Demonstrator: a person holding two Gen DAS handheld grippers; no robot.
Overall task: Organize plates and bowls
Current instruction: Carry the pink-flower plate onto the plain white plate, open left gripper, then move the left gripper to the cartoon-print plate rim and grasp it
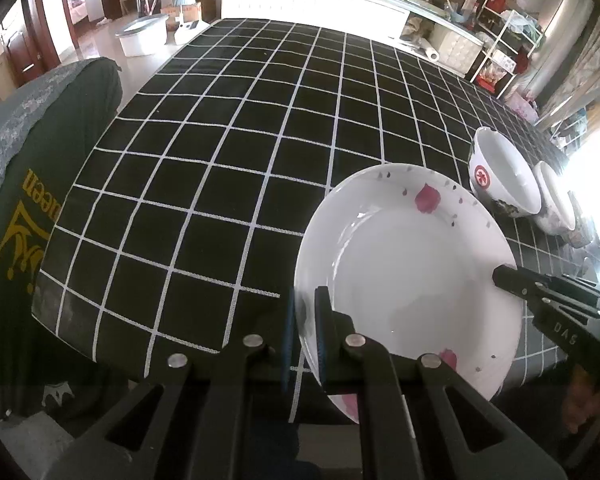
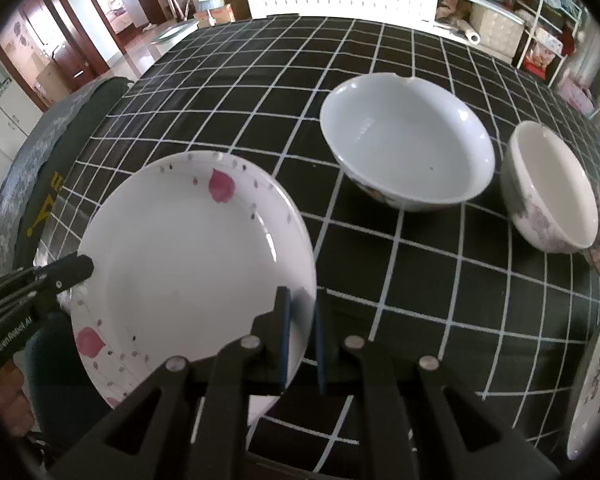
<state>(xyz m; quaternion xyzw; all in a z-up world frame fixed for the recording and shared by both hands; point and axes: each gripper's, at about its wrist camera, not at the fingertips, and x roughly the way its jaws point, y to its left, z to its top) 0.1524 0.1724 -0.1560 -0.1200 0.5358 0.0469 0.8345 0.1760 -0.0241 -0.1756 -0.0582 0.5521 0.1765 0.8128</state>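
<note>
A white plate (image 1: 408, 276) (image 2: 188, 264) with pink petals on its rim is held by both grippers over the near edge of the black checked table (image 1: 228, 152). My left gripper (image 1: 305, 320) is shut on the plate's left rim. My right gripper (image 2: 302, 320) is shut on the right rim, and its tips (image 1: 502, 276) also show in the left wrist view. The left gripper's tips (image 2: 80, 266) show in the right wrist view. A large white bowl (image 2: 408, 144) (image 1: 504, 176) and a smaller flowered bowl (image 2: 552, 188) (image 1: 556, 204) stand upright to the right of the plate.
Another patterned plate (image 2: 592, 380) peeks in at the right edge. A chair with a dark green cover (image 1: 40, 200) stands against the table's left side. A white cabinet (image 1: 312, 0) and cluttered shelves (image 1: 504, 40) lie beyond the far edge.
</note>
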